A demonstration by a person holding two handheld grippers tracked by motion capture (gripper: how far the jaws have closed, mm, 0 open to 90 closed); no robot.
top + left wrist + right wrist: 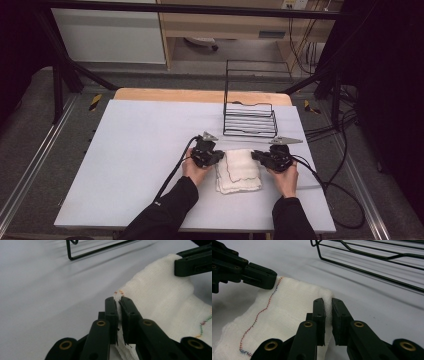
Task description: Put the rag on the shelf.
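One cloth [239,171], white, woven and gauzy with a wavy line of coloured stitching, is lying folded on the smooth pale table [135,150], just in front of one black wire rack [250,119]. Two black grippers are flanking it: the left gripper [118,300] is pinching the cloth's far left corner, the right gripper [327,301] is clamping its far right corner.
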